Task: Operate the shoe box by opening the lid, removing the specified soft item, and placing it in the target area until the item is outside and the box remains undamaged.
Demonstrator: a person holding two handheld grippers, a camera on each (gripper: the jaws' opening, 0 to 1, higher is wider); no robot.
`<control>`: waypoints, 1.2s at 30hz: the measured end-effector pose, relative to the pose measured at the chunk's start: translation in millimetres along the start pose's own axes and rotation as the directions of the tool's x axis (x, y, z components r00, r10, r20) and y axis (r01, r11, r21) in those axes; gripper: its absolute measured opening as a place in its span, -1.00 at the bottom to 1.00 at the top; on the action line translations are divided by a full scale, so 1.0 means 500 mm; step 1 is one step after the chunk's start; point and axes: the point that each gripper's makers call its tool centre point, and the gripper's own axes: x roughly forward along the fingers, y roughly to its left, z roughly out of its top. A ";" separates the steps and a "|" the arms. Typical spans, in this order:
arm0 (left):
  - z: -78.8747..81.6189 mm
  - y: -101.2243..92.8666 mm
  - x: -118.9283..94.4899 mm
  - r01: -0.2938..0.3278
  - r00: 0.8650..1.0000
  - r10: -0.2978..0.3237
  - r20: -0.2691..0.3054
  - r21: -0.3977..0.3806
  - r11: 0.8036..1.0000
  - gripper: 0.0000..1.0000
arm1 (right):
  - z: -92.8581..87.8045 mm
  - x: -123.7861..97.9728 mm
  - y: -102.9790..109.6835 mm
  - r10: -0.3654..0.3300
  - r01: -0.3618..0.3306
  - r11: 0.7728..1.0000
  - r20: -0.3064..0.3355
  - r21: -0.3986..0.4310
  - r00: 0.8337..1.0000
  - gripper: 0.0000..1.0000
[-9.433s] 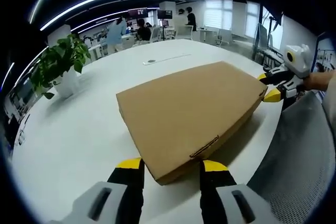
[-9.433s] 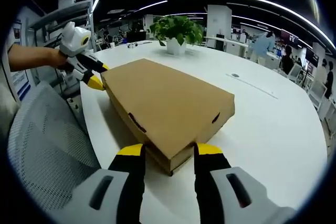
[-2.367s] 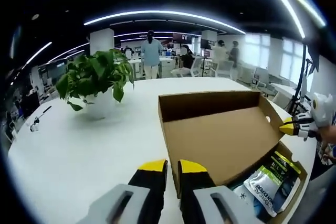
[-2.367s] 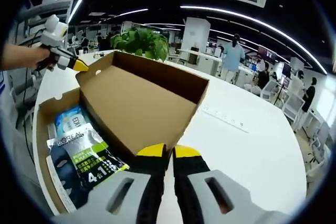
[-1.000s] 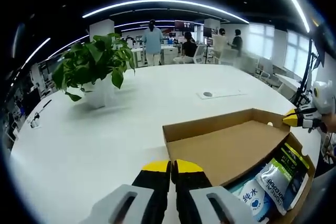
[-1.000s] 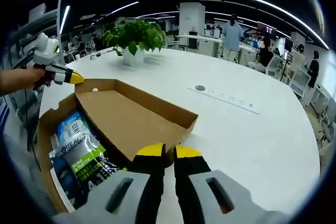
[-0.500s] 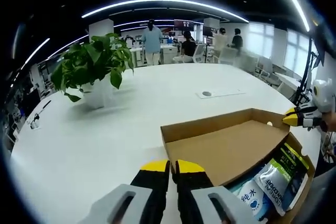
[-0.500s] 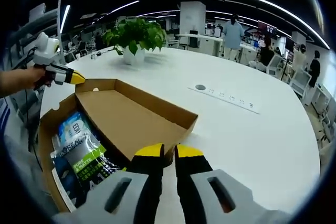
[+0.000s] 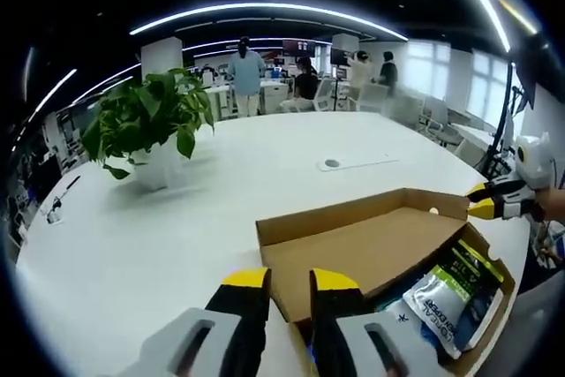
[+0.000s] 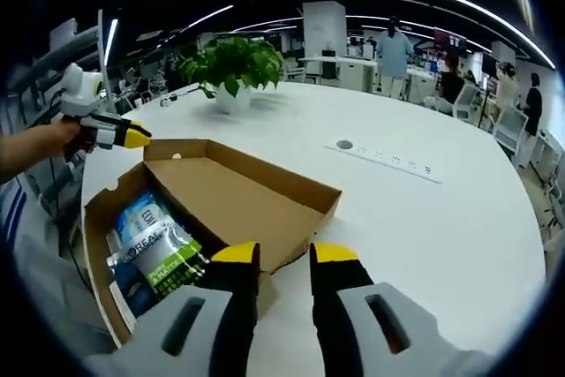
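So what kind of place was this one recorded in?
Most likely an open-plan office: a large white round table carrying a potted green plant, people at desks behind, and long ceiling light strips overhead.

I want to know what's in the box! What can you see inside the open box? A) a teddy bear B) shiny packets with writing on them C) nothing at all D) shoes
B: shiny packets with printed writing lie in the box, beside its folded-back lid.
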 end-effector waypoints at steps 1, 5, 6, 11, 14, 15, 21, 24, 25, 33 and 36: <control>-0.002 -0.006 -0.004 0.006 1.000 -0.006 -0.004 0.000 1.000 -0.59 | 0.000 -0.003 0.002 0.003 -0.003 1.000 0.001 0.002 1.000 -0.54; -0.012 -0.026 -0.018 0.023 0.999 -0.023 -0.023 0.010 1.000 -0.55 | -0.006 -0.021 0.013 0.017 -0.017 1.000 -0.001 0.004 1.000 -0.46; -0.016 -0.033 -0.024 0.031 0.999 -0.031 -0.027 0.009 0.999 -0.54 | -0.008 -0.028 0.016 0.021 -0.021 1.000 -0.003 0.001 1.000 -0.44; -0.038 -0.066 -0.039 0.072 0.995 -0.072 -0.062 -0.002 0.997 -0.48 | -0.016 -0.053 0.028 0.037 -0.037 0.999 -0.005 0.006 0.999 -0.37; -0.056 -0.089 -0.048 0.099 0.992 -0.099 -0.082 -0.008 0.995 -0.46 | -0.018 -0.069 0.039 0.049 -0.049 0.999 -0.002 0.008 0.999 -0.31; -0.057 -0.092 -0.049 0.102 0.991 -0.102 -0.083 -0.009 0.995 -0.46 | -0.018 -0.071 0.040 0.051 -0.051 0.999 -0.002 0.007 0.999 -0.28; -0.089 -0.134 -0.058 0.151 0.981 -0.154 -0.118 -0.034 0.988 -0.44 | -0.022 -0.098 0.058 0.067 -0.067 0.998 0.001 0.004 0.998 -0.20; -0.102 -0.153 -0.061 0.173 0.975 -0.178 -0.131 -0.047 0.984 -0.43 | -0.027 -0.108 0.066 0.077 -0.077 0.997 -0.001 0.003 0.997 -0.16; -0.105 -0.158 -0.061 0.179 0.974 -0.184 -0.133 -0.051 0.983 -0.43 | -0.028 -0.109 0.068 0.078 -0.078 0.997 -0.002 0.003 0.997 -0.15; -0.137 -0.208 -0.061 0.239 0.954 -0.252 -0.164 -0.096 0.966 -0.42 | -0.049 -0.135 0.089 0.094 -0.094 0.996 -0.009 -0.003 0.996 -0.04; -0.147 -0.226 -0.059 0.262 0.944 -0.279 -0.176 -0.117 0.958 -0.42 | -0.058 -0.145 0.094 0.091 -0.091 0.996 -0.008 0.002 0.996 -0.03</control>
